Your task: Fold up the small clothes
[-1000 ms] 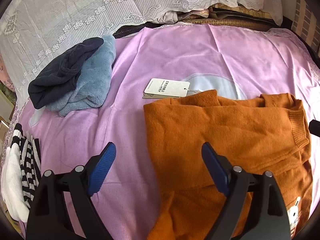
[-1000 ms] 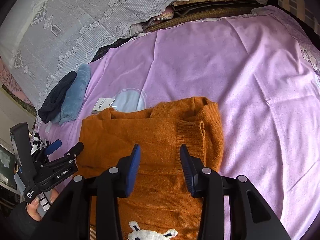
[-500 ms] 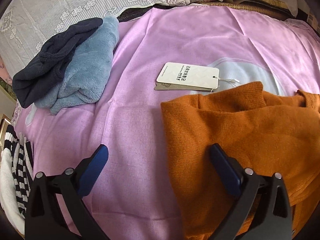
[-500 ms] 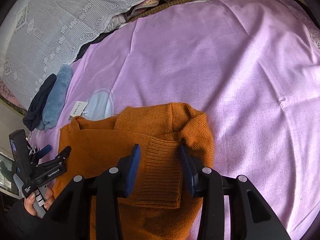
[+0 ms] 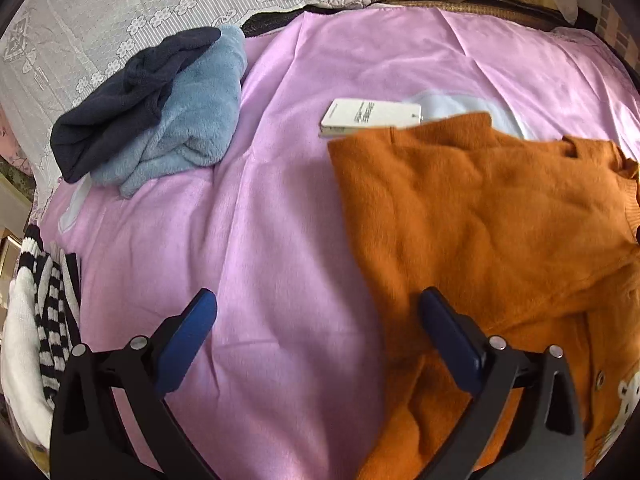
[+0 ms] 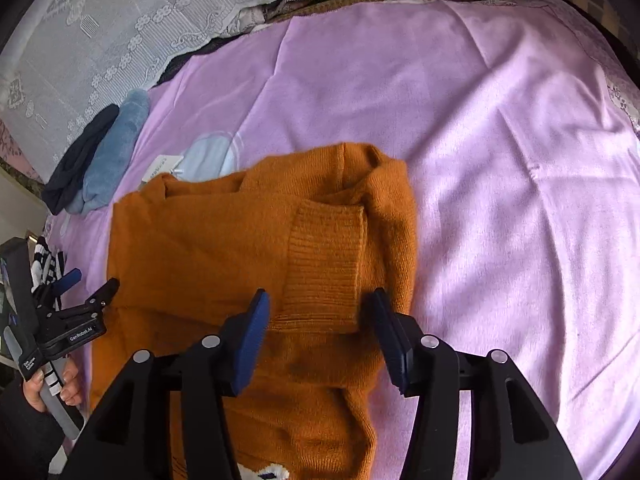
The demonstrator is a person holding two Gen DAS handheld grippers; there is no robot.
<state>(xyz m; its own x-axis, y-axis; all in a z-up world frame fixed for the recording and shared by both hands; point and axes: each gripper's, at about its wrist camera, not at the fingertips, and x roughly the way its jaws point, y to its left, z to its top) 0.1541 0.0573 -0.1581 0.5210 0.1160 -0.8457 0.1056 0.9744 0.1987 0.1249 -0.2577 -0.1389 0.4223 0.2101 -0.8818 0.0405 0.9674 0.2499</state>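
Observation:
An orange knit sweater (image 6: 224, 256) lies partly folded on the pink bedsheet (image 6: 480, 120). Its ribbed cuff (image 6: 326, 264) lies on top, just in front of my right gripper (image 6: 320, 324), which is open with the cuff between its blue pads and nothing held. In the left wrist view the sweater (image 5: 480, 220) fills the right side. My left gripper (image 5: 316, 332) is wide open and empty over the sweater's left edge, one pad over the sheet, one over the knit. A white paper tag (image 5: 370, 117) lies by the sweater's far edge.
A folded light-blue garment (image 5: 180, 124) with a navy one (image 5: 120, 96) on it lies at the far left. A black-and-white striped garment (image 5: 40, 312) is at the left edge. White lace cloth (image 5: 120, 4) covers the back. The left gripper shows in the right wrist view (image 6: 86, 288).
The left gripper drew back and rose a little after moving in toward the sweater's edge. The right gripper moved forward to the cuff and opened wider.

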